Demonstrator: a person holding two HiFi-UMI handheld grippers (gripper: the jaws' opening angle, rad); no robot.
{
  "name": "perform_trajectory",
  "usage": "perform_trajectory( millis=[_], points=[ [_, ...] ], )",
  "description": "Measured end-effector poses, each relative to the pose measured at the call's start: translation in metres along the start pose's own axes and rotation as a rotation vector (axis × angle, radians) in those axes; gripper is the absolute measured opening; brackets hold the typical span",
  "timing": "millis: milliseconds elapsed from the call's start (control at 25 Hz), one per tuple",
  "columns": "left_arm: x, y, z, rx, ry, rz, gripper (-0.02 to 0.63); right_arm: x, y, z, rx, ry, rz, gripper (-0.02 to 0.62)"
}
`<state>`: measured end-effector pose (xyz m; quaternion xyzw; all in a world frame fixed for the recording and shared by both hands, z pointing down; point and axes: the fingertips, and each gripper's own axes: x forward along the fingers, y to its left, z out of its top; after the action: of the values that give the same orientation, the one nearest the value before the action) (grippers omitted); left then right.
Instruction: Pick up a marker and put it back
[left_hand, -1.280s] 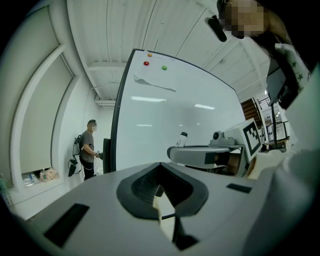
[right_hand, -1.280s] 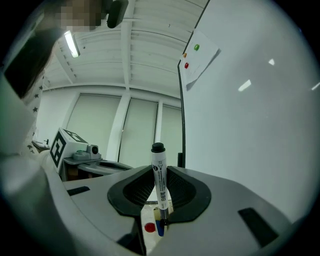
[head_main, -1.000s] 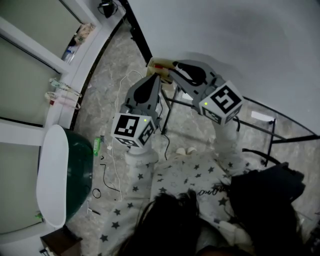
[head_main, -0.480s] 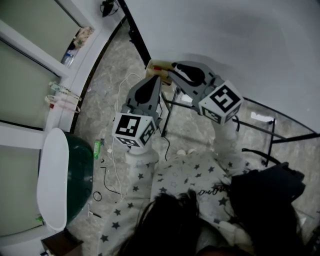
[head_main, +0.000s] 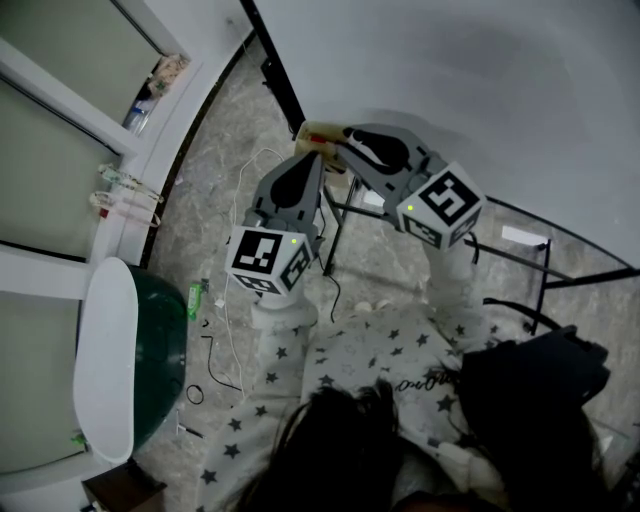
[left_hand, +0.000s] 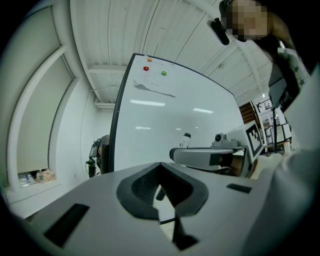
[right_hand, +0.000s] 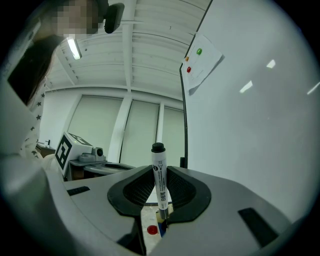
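Observation:
A white marker with a black cap (right_hand: 160, 185) stands upright between the pads of my right gripper (right_hand: 160, 200), which is shut on its lower barrel. Seen from the head view, my right gripper (head_main: 345, 138) reaches to the small tray (head_main: 316, 131) at the whiteboard's lower left corner. My left gripper (head_main: 312, 162) hangs just beside and below it, apart from the tray. In the left gripper view the marker's cap (left_hand: 186, 139) pokes up above the right gripper (left_hand: 210, 155). The left gripper (left_hand: 162, 192) has its jaws together with nothing in them.
The big whiteboard (head_main: 460, 80) fills the upper right, and red (left_hand: 146, 68) and green (left_hand: 163, 73) magnets pin a paper near its top. Its black stand legs (head_main: 335, 215) run below the grippers. A green bin with a white lid (head_main: 150, 350) and loose cables (head_main: 232, 300) lie on the floor at left.

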<state>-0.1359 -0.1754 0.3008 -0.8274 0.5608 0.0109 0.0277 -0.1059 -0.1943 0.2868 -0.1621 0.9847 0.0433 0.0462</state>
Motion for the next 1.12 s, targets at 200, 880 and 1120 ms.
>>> perform_trajectory(
  millis=[200,880,1120],
  points=[
    [0.001,0.000,0.001,0.003,0.001,-0.006,0.002,0.001,-0.002,0.000,0.002,0.008,-0.005,0.084],
    [0.012,0.019,-0.031,-0.024,-0.009,0.052,0.001,0.016,-0.011,-0.042,-0.003,0.046,-0.025,0.084],
    [0.012,0.018,-0.053,-0.045,0.021,0.057,0.002,0.020,-0.012,-0.074,0.013,0.071,-0.039,0.084]
  ],
)
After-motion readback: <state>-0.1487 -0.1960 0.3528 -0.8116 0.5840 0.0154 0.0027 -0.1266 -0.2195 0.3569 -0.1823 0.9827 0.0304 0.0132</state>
